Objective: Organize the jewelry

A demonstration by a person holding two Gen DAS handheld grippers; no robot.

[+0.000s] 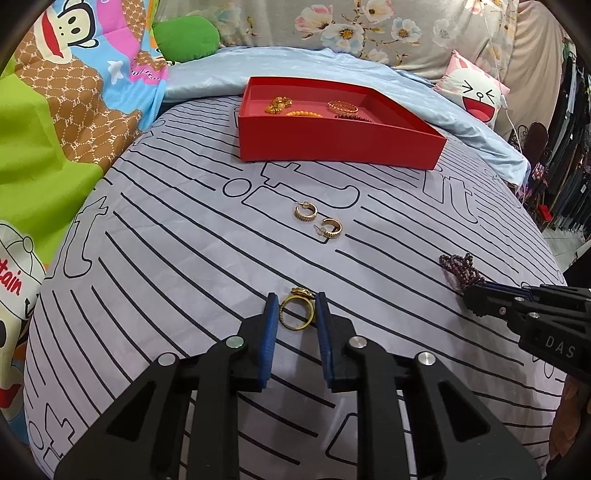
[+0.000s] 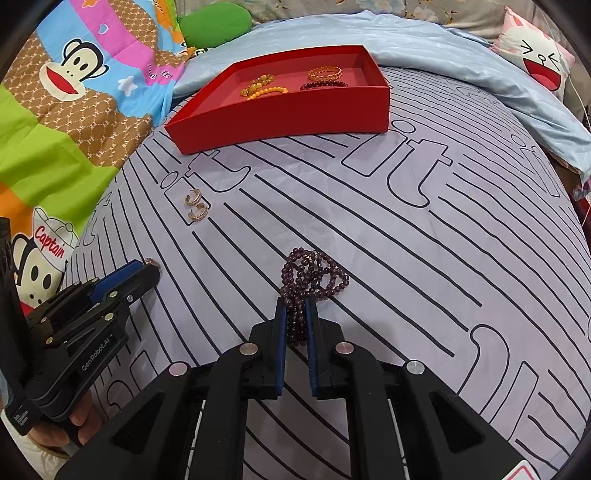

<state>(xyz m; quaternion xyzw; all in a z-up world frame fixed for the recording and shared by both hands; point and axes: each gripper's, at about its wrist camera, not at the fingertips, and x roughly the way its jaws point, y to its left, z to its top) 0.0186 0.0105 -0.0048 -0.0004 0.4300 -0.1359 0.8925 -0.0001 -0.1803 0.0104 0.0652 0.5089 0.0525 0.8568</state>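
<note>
on striped sheet (image 1: 184, 236) | left hand-held gripper (image 1: 295, 301) spread around gold ring (image 1: 296, 313) | right hand-held gripper (image 2: 296, 304) pinching purple bead bracelet (image 2: 314, 275) | hoop earrings (image 1: 318, 220) between them and red box (image 1: 332, 138)

A bed fills the scene, covered by a grey sheet (image 1: 184, 236) printed with black lines and outlined letters. A pale blue blanket (image 1: 207, 79) lies bunched beyond it, with a colourful monkey-cartoon quilt (image 2: 92, 85), a green cushion (image 1: 184, 37), a floral headboard cover (image 1: 351, 26) and a laughing-face pillow (image 1: 476, 94).
</note>
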